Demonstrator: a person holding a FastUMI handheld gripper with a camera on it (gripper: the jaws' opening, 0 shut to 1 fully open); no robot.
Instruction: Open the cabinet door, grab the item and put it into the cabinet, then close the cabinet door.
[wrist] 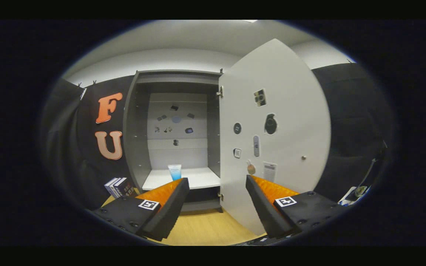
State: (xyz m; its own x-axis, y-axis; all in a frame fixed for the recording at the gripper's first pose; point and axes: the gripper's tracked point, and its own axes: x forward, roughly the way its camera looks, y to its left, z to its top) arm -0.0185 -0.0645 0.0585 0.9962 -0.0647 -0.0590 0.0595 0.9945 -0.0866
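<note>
Gripper [216, 184]: fingers spread wide apart, nothing between them, holding nothing; it hangs above the wooden tabletop, facing the cabinet.
Cabinet [131, 140]: grey carcass straight ahead of the fingers, its interior in plain sight, with a pale back panel carrying several small stickers.
Cabinet door [290, 111]: white, swung open on hinges at the cabinet's right side, standing ahead of the right finger; its lower edge runs down between the two fingers. Several stickers dot its face and a small knob sits near its far edge.
Item [175, 172]: a small tube with a blue lower half, standing upright on the white shelf inside the cabinet, just beyond the tip of the left finger, toward the shelf's front.
Shelf [202, 177]: white, the floor of the compartment, bare apart from the tube.
Books [119, 187]: a few of them leaning together on the tabletop, left of the cabinet and beyond the left finger.
Tabletop [205, 227]: light wood, under and between the fingers.
</note>
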